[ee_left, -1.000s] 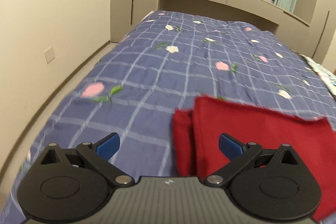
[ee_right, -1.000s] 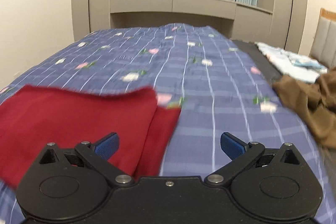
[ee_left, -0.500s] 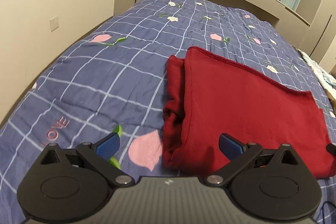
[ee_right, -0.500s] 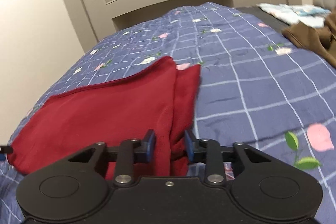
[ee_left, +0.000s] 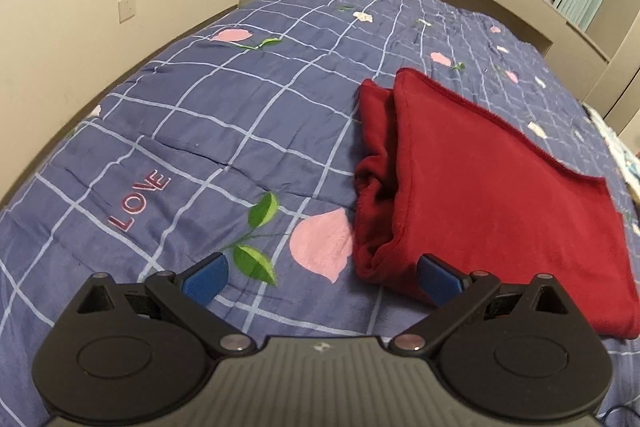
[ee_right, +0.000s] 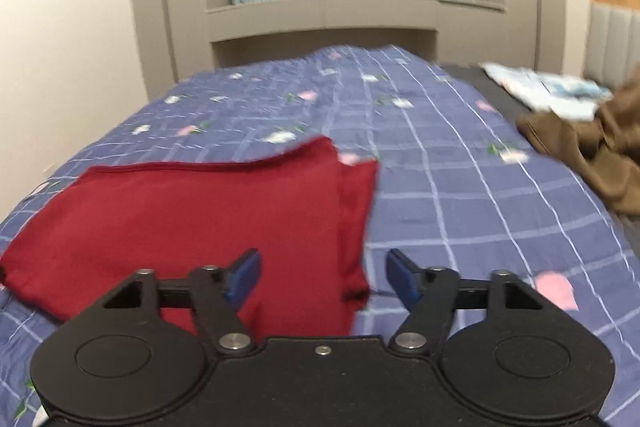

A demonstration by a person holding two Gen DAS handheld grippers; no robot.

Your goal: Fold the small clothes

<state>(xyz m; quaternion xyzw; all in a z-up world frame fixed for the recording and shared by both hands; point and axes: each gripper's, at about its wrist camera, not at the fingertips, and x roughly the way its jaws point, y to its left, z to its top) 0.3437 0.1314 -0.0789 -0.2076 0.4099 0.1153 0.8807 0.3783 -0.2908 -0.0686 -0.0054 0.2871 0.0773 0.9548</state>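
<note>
A: Red cloth (ee_left: pixel 500 195) lies folded on the quilt (ee_left: pixel 208 131), right half of the left-wrist frame. What's changed?

B: Right gripper (ee_right: pixel 322 277): jaws were wide a sec ago, nearly pinched together half a sec back at the cloth's right edge, and have just been opening again. Now fairly wide; the cloth's near right corner sits in the gap, pads not pressing it.

A: So it let go?

B: Looks like a quick pinch and release, prob. a tidy-up of that edge. Judging by the flat, doubled layers, this piece seems about done.

A: Left gripper (ee_left: pixel 322 277)?

B: Wide apart, as in both earlier frames, nothing held. Its right pad hovers over the cloth's near left corner, left pad over bare quilt. Camera has dipped closer; the "LOVE" stitching (ee_left: pixel 140 205) now shows mid-left.

A: Differences btw. views?

B: Left wrist shows the cloth's left side sharp: layers bunched and stepped, lower one sticking out. Right wrist is blurred but shows a brown garment (ee_right: pixel 588 147) at the right edge and pale folded stuff (ee_right: pixel 548 93) behind it. Those prob. come next.
</note>
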